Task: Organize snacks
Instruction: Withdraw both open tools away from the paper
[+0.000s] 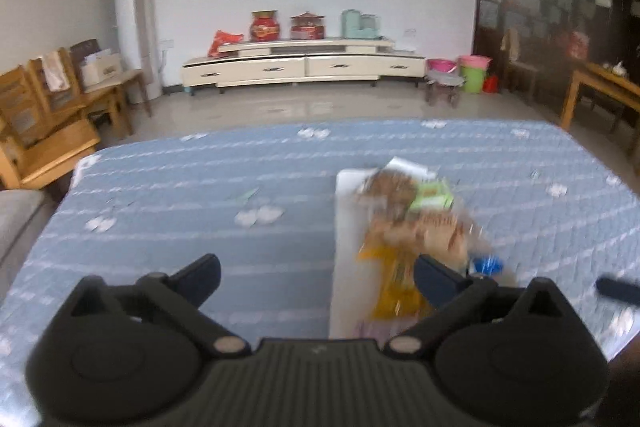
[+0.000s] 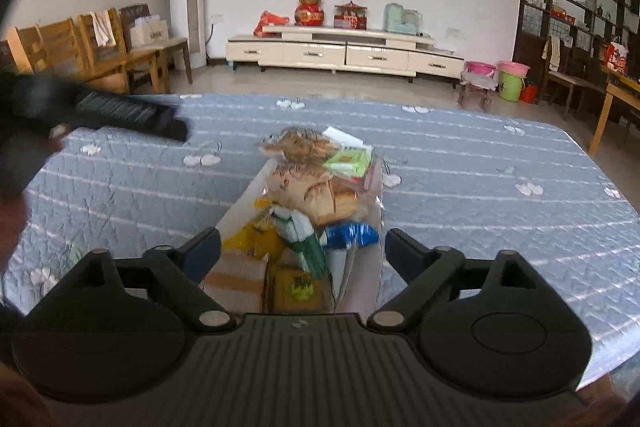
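A white box (image 2: pixel 240 203) sits on the blue quilted table (image 2: pixel 480 187), piled with snack packets: brown bread bags (image 2: pixel 308 187), a green packet (image 2: pixel 348 161), a blue packet (image 2: pixel 352 233) and yellow packets (image 2: pixel 256 239). The box also shows in the left wrist view (image 1: pixel 346 227), blurred, with the snack pile (image 1: pixel 412 211). My right gripper (image 2: pixel 303 253) is open and empty, just above the near end of the box. My left gripper (image 1: pixel 318 277) is open and empty, above the table to the left of the box; its right finger overlaps the snacks.
The left gripper's body (image 2: pixel 120 113) crosses the upper left of the right wrist view. Wooden chairs (image 2: pixel 100 47) stand left, a cream TV cabinet (image 2: pixel 344 53) at the far wall, plastic buckets (image 2: pixel 512 79) and a wooden table (image 2: pixel 616 95) at right.
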`<state>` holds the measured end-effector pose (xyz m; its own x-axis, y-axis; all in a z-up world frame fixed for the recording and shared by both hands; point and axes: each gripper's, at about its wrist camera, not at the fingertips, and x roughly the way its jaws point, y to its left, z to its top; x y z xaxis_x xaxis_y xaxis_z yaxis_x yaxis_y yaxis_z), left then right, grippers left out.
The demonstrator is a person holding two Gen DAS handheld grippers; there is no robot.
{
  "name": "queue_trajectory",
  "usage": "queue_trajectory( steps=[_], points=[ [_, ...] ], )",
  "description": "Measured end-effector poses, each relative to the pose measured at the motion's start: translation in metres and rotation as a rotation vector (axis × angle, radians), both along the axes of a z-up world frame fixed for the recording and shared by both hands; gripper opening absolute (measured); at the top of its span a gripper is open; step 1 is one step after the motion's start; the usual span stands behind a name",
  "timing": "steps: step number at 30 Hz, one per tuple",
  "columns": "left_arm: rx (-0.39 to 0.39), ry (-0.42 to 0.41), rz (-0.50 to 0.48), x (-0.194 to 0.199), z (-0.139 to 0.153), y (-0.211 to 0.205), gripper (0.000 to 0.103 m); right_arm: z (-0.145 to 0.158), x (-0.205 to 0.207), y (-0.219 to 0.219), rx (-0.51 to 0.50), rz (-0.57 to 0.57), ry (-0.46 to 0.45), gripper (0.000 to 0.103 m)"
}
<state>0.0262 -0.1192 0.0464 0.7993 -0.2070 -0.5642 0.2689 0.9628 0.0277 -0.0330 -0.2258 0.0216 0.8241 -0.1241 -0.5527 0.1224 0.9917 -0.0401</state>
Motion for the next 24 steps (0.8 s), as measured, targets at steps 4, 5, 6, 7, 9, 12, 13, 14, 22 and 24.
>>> queue_trajectory(
  steps=[4,5,6,7,9,12,13,14,22,24],
  points=[
    [-0.012,0.046,0.028,-0.026,-0.013,0.005,0.102,-0.007,-0.010,-0.002,0.035,-0.041,0.054,0.103],
    [-0.011,0.055,0.030,-0.029,-0.016,0.004,0.102,-0.007,-0.010,0.000,0.040,-0.053,0.067,0.103],
    [-0.006,0.058,0.034,-0.032,-0.018,0.004,0.102,-0.009,-0.012,0.000,0.039,-0.068,0.076,0.103],
    [0.000,0.061,0.038,-0.035,-0.021,0.004,0.102,-0.008,-0.011,0.001,0.036,-0.076,0.082,0.103],
    [0.012,0.071,0.034,-0.036,-0.025,0.002,0.102,-0.010,-0.015,0.002,0.033,-0.082,0.091,0.103],
    [0.022,0.078,0.039,-0.039,-0.028,0.002,0.102,-0.011,-0.021,0.007,0.022,-0.083,0.092,0.103],
    [0.020,0.079,0.041,-0.041,-0.028,0.002,0.102,-0.012,-0.022,0.007,0.020,-0.083,0.091,0.103],
    [0.019,0.078,0.043,-0.042,-0.029,0.003,0.102,-0.012,-0.022,0.007,0.019,-0.084,0.091,0.103],
    [0.034,0.091,0.050,-0.045,-0.036,0.003,0.102,-0.014,-0.021,0.006,0.020,-0.073,0.095,0.103],
    [0.038,0.095,0.049,-0.044,-0.037,0.002,0.102,-0.014,-0.021,0.006,0.018,-0.072,0.096,0.103]
  ],
)
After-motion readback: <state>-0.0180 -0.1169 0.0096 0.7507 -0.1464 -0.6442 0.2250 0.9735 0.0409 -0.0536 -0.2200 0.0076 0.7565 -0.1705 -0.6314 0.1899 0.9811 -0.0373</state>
